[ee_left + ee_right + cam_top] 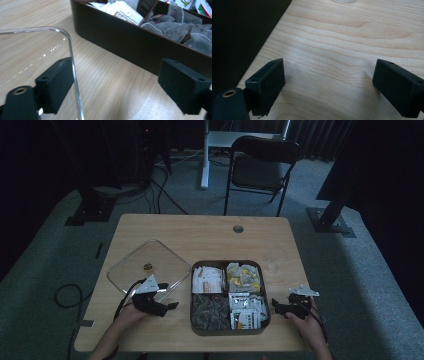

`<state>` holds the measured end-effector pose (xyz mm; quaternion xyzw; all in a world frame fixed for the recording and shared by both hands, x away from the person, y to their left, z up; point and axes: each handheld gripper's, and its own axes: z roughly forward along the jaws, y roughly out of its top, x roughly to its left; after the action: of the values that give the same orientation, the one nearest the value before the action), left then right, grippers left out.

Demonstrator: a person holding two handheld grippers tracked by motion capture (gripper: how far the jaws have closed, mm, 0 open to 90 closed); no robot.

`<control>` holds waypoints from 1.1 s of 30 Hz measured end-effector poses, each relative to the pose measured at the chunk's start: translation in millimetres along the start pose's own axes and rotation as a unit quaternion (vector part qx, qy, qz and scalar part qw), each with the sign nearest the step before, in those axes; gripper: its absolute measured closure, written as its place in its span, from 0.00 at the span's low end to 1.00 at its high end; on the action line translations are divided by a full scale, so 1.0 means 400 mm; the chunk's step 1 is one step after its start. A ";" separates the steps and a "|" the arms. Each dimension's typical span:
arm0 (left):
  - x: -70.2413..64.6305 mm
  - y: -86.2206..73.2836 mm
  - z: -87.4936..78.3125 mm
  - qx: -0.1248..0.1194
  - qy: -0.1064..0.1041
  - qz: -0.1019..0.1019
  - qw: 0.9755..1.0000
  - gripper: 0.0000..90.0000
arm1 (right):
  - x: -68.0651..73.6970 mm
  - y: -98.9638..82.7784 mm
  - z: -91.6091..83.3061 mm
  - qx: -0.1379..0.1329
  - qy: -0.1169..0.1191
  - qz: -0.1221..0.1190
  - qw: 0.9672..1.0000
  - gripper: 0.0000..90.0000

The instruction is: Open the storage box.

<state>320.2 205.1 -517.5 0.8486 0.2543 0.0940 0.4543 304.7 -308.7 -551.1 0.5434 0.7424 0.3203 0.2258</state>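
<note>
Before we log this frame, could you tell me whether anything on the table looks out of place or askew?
Only mildly: the clear lid lies off the brown four-compartment box, flat on the table to its left and turned at an angle. The sachets stay inside the compartments; nothing looks spilled or damaged.

The table [200, 235] is pale wood with a visible grain, smooth and faintly sheened. The lid [150, 255] on it is clear, glossy plastic that catches small glints along its rim. The box [130, 42] has dark brown walls, smooth and matt. In it lie printed paper sachets [207, 280] and gauzy mesh bags [180, 27]. The jaw pads look like matt black plastic. The chair [260, 167] has a thin metal frame.
</note>
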 end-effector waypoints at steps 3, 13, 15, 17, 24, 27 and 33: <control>-0.014 0.002 0.002 0.006 -0.014 0.007 1.000 0.10 | 0.000 0.000 0.000 0.000 0.000 0.000 1.000 0.11; -0.070 -0.004 0.022 0.044 -0.038 0.036 0.998 0.02 | 0.000 0.000 0.000 0.000 0.000 0.000 1.000 0.11; -0.077 -0.008 0.026 0.046 -0.039 0.044 0.997 0.02 | 0.000 0.000 0.000 0.000 0.000 0.000 1.000 0.11; -0.084 -0.014 0.030 0.049 -0.037 0.047 0.997 0.02 | 0.000 0.000 0.000 0.000 0.000 0.000 1.000 0.11; -0.108 -0.029 0.041 0.069 -0.035 0.047 0.996 0.02 | 0.001 0.000 0.000 0.000 0.003 -0.004 1.000 0.11; -0.113 -0.038 0.048 0.082 -0.035 0.048 0.995 0.02 | 0.001 0.000 0.000 0.001 0.005 -0.005 1.000 0.11; -0.119 -0.047 0.056 0.106 -0.028 0.057 0.992 0.02 | 0.004 0.000 0.000 0.001 0.004 -0.006 1.000 0.11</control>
<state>281.8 172.7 -542.2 0.9073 0.2012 0.0682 0.3630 304.1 -307.1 -550.9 0.5382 0.7465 0.3207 0.2243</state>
